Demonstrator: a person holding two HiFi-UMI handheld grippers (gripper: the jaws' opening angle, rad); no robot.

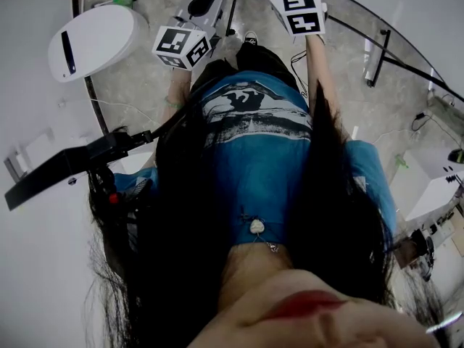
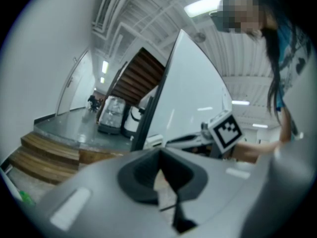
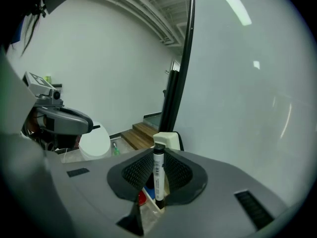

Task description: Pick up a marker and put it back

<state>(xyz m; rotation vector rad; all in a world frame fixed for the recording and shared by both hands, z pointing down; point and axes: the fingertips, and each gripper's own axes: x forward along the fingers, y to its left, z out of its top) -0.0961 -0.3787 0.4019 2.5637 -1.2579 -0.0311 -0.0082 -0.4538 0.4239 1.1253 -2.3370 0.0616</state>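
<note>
A marker (image 3: 158,175) with a white barrel and black ends stands upright between the pads of my right gripper (image 3: 157,157), which is shut on it. A red cap (image 3: 142,198) shows just below the jaws. My left gripper (image 2: 161,167) has its dark pads closed together with nothing between them. In the head view only the two marker cubes show, the left one (image 1: 181,47) and the right one (image 1: 301,9), held out past the person's blue shirt; the jaws themselves are hidden there.
A large whiteboard (image 3: 247,83) on a black frame (image 3: 178,78) fills the right, with a cream box (image 3: 168,140) at its foot. A round white table (image 1: 98,40) carries a green object (image 1: 125,0). Wooden steps (image 3: 141,135) lie beyond.
</note>
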